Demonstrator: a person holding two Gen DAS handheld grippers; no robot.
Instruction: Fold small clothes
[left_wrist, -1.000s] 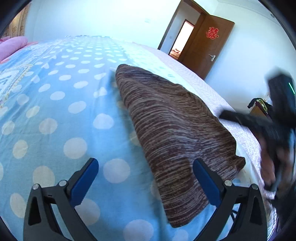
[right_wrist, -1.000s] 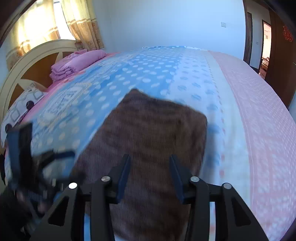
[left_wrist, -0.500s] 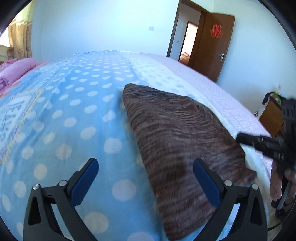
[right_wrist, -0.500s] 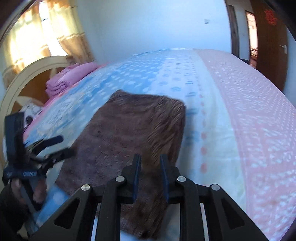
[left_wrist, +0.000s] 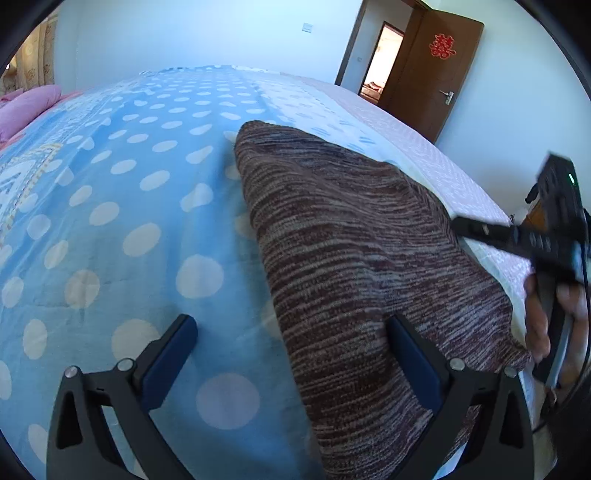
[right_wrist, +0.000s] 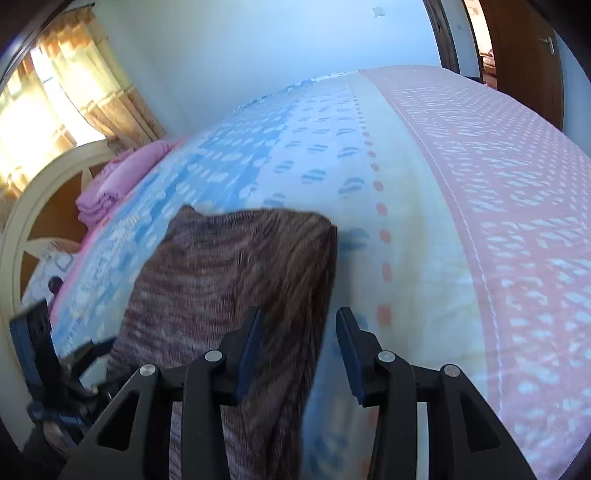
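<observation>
A brown striped knit garment (left_wrist: 354, 258) lies folded flat on the bed; it also shows in the right wrist view (right_wrist: 236, 280). My left gripper (left_wrist: 291, 354) is open wide and empty, hovering over the garment's near left edge. My right gripper (right_wrist: 299, 350) is open and empty, above the garment's right edge. In the left wrist view the right gripper (left_wrist: 491, 232) shows at the garment's right side, held by a hand.
The bed has a blue polka-dot blanket (left_wrist: 110, 221) and a pink patterned section (right_wrist: 498, 192). Folded pink bedding (right_wrist: 122, 181) lies by the headboard (right_wrist: 33, 214). A brown door (left_wrist: 436, 70) stands open at the far right.
My right gripper was nearly shut half a second ago and has now opened, shifting right over the garment's edge. My left gripper stays open and has barely moved.
</observation>
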